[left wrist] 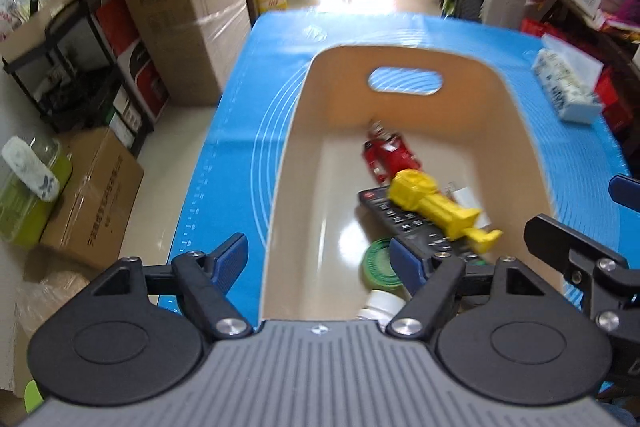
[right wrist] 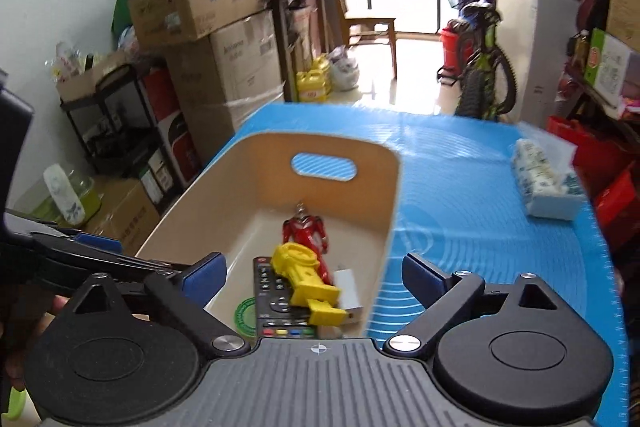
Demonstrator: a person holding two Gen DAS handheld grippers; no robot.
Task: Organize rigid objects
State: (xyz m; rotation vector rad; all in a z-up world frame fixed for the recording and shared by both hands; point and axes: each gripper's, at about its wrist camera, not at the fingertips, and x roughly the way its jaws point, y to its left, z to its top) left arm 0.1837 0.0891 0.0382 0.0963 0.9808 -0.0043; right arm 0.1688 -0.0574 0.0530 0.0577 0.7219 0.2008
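A beige bin (left wrist: 400, 55) (right wrist: 394, 187) with a handle slot stands on the blue mat (left wrist: 256, 99) (right wrist: 480, 195). Inside lie a red figure (left wrist: 388, 155) (right wrist: 306, 231), a yellow toy (left wrist: 436, 205) (right wrist: 304, 275), a black remote (left wrist: 412, 223) (right wrist: 272, 303), a green round lid (left wrist: 380, 263) (right wrist: 245, 313), a small white block (right wrist: 348, 287) and a white bottle cap (left wrist: 384, 303). My left gripper (left wrist: 316, 261) is open and empty above the bin's near left wall. My right gripper (right wrist: 312, 273) is open and empty above the bin's near end.
A tissue pack (left wrist: 568, 87) (right wrist: 544, 183) lies on the mat at the right. Stacked cardboard boxes (left wrist: 188, 11) (right wrist: 224, 39) and a black shelf (left wrist: 80, 67) stand left of the table. A bicycle (right wrist: 484, 67) stands beyond the far edge.
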